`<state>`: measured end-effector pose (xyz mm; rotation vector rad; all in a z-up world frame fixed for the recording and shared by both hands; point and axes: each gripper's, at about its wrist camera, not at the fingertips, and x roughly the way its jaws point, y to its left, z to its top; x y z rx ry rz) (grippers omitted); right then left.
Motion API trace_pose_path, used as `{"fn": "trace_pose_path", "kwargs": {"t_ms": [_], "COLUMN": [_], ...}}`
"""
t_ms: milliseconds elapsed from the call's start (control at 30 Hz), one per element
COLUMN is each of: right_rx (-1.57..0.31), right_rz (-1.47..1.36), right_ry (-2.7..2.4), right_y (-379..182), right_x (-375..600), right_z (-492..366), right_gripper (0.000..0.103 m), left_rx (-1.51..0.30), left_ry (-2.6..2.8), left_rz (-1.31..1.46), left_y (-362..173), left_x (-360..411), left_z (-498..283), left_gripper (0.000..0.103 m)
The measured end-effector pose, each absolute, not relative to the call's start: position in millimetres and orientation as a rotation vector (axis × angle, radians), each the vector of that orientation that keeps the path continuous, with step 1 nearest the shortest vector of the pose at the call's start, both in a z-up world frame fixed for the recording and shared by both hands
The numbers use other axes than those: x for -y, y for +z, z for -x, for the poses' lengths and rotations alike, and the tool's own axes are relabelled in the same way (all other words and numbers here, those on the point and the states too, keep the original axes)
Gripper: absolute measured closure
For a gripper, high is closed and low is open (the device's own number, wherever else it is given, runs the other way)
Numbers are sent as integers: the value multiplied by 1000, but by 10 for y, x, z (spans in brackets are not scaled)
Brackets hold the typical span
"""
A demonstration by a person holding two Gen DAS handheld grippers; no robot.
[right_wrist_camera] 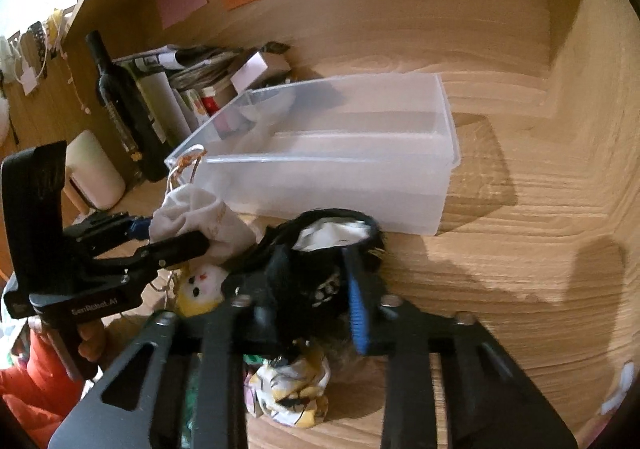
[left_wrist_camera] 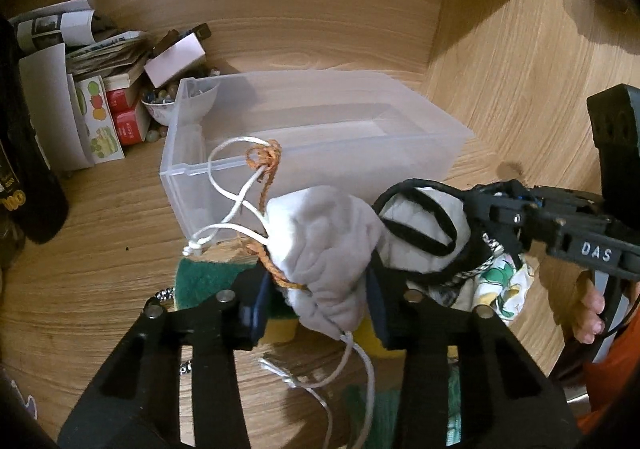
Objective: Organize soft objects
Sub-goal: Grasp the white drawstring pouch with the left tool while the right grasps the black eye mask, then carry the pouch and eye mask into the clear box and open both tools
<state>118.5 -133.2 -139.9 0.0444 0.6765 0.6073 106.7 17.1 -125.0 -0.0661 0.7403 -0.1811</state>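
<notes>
From the left wrist: the left gripper [left_wrist_camera: 316, 289] has its fingers clenched on a pale grey drawstring pouch [left_wrist_camera: 320, 237], soft and crumpled, its white cord [left_wrist_camera: 228, 205] and frayed orange twine [left_wrist_camera: 266, 161] looping toward the clear plastic bin [left_wrist_camera: 420, 153] directly ahead. The bin's long axis runs across the view, its near wall just beyond the pouch. Beneath the fingers lies a green-and-yellow sponge [left_wrist_camera: 200, 281] on the wooden bench [left_wrist_camera: 100, 249]. To the right, the other gripper holds a black-rimmed bag [left_wrist_camera: 420, 229].

From the right wrist: the right gripper [right_wrist_camera: 312, 289] grasps the black fabric bag [right_wrist_camera: 320, 269], white lining showing at its open mouth, close to the bin's [right_wrist_camera: 360, 177] near wall. The pouch [right_wrist_camera: 196, 213] is alongside to the left; both look about equally near the bin. A patterned cloth [right_wrist_camera: 288, 389] and a yellow plush toy [right_wrist_camera: 200, 285] lie below on the bench.
</notes>
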Motion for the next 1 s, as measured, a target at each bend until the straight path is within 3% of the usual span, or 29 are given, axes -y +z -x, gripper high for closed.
{"fn": "trace_pose_path", "kwargs": {"t_ms": [1000], "right_rx": [-289], "right_rz": [-47], "right_ry": [547], "right_y": [-377], "right_x": [1393], "right_z": [-1167], "right_gripper": [91], "left_rx": [-489], "left_ry": [-103], "left_rz": [89], "left_y": [-347], "left_x": [-485], "left_z": [-1082], "left_gripper": [66]}}
